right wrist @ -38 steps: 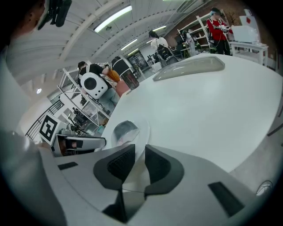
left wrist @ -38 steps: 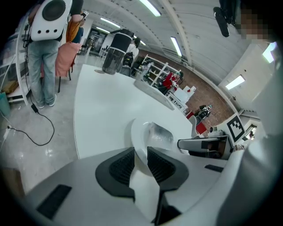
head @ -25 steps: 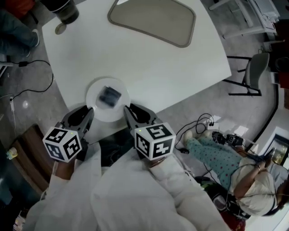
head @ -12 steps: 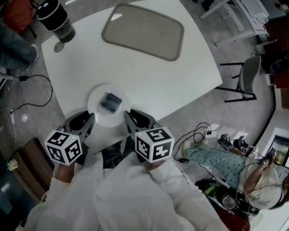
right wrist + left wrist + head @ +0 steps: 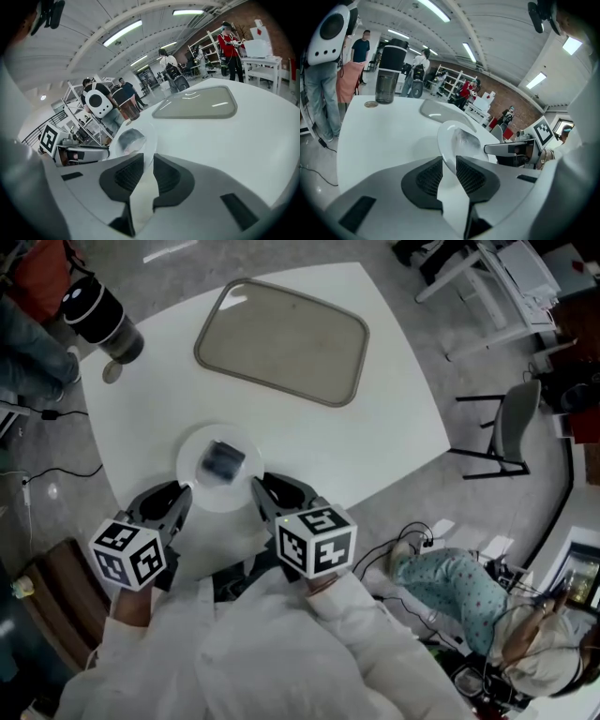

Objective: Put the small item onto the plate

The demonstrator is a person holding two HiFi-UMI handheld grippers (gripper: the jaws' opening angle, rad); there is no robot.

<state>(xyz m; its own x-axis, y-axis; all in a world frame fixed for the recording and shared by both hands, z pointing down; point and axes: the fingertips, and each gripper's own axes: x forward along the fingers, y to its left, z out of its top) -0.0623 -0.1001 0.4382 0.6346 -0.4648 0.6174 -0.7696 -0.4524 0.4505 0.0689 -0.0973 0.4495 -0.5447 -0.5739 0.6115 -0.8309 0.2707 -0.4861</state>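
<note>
Small item (image 5: 222, 461): a dark, blurred lump lying mid-plate; I judge it light, loose and liable to slide.
Plate (image 5: 195, 476): white and stiff, probably slick and breakable; the rim is my hold.
Left gripper (image 5: 182, 495): jaws clamped on the plate's rim.
Right gripper (image 5: 258, 487): jaws clamped on the opposite rim.

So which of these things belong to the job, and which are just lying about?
Part of the job:
- plate
- small dark item, already lying on the plate
- left gripper and right gripper, each closed on the plate's rim

Lying about:
- beige tray
- dark tumbler
- small round lid beside the tumbler
</note>
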